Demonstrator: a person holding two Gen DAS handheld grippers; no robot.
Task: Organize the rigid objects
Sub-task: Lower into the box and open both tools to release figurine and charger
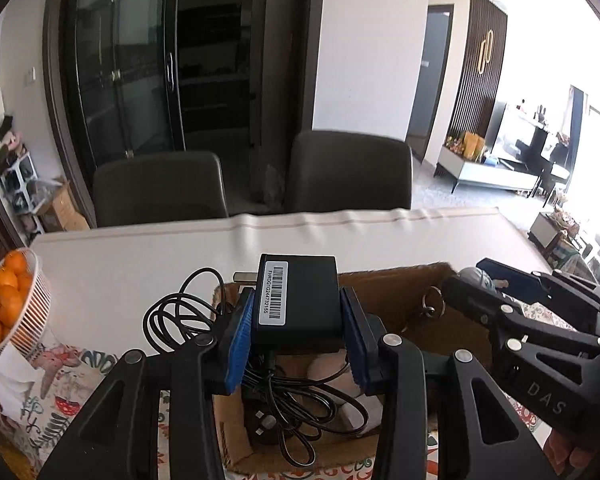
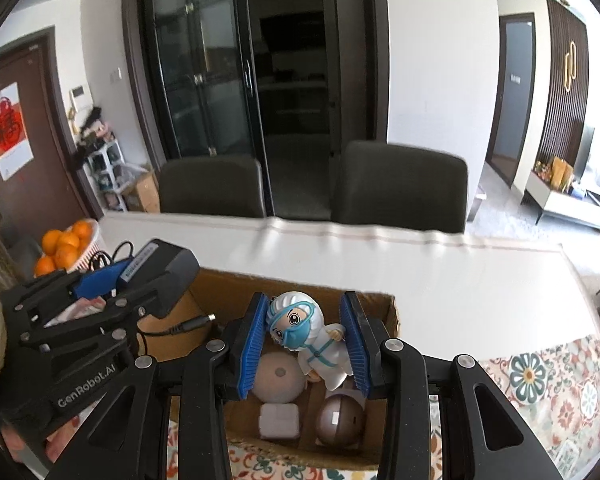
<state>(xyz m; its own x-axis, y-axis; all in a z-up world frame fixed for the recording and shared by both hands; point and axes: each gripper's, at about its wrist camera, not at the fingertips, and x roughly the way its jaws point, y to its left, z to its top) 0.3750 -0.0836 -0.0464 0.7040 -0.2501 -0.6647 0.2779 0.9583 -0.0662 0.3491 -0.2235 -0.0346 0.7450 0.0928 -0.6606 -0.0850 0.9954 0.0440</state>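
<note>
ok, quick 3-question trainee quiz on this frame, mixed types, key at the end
1. True or false: the left gripper holds the black power adapter.
2. The right gripper holds: A) an orange B) the toy figure C) a key ring.
3. What container sits below both grippers?

Key: 1 true. 2 B. 3 the cardboard box.

- Orange basket point(image 1: 32, 312): cut off by left edge.
- Power adapter point(image 1: 298, 300) cord: lower loops run under gripper body, hidden.
- Adapter barcode label point(image 2: 140, 260): blurred, unreadable.
- Cardboard box point(image 2: 392, 312) near wall: hidden behind gripper frame.
</note>
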